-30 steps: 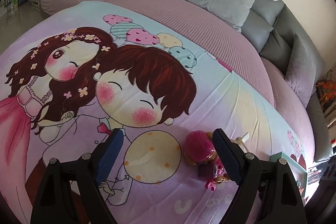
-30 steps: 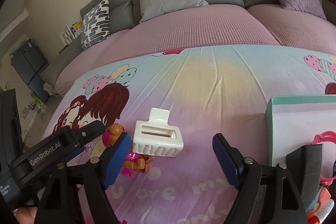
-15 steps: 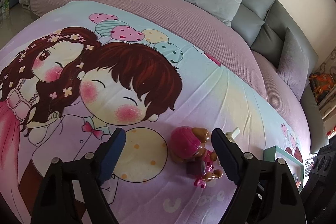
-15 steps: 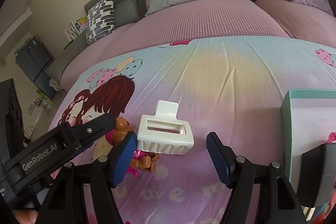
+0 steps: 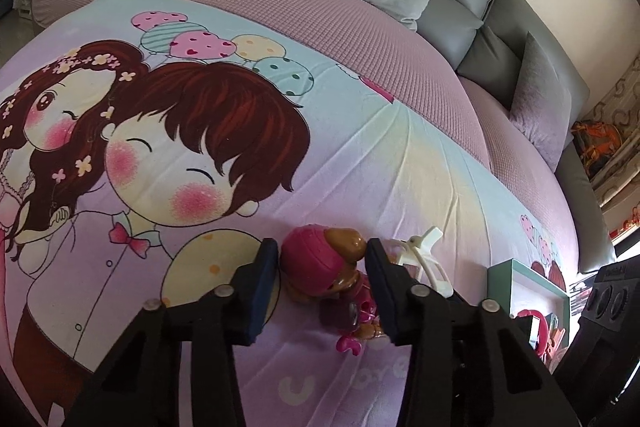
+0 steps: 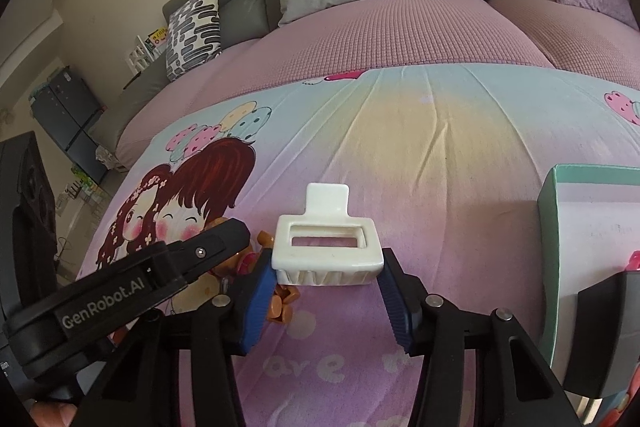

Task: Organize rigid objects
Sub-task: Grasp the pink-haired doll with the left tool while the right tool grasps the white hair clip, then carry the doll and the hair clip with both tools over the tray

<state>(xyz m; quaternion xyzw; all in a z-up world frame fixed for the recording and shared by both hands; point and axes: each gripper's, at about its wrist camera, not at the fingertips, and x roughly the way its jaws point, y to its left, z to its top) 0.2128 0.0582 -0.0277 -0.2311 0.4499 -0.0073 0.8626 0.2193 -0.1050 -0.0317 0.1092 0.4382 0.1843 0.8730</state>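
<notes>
Left hand-held gripper (image 5: 322,259), jaws just closing, pressed on either side of the pink-helmeted toy pup (image 5: 320,267) lying on the cartoon blanket (image 5: 360,155). Right hand-held gripper (image 6: 328,277), jaws also closing, clamped on the white hair claw (image 6: 326,251) beside it. Teal box (image 6: 550,227) near, off right.

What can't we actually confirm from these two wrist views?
- Box contents: right wrist view cuts it at the edge; in the left wrist view only a pink piece peeks out.
- Toy figure: its lower body hides behind the left gripper; contact on the right-hand pad unclear.
- White hair clip: whether the right gripper presses its ends; the pads cover them.
</notes>
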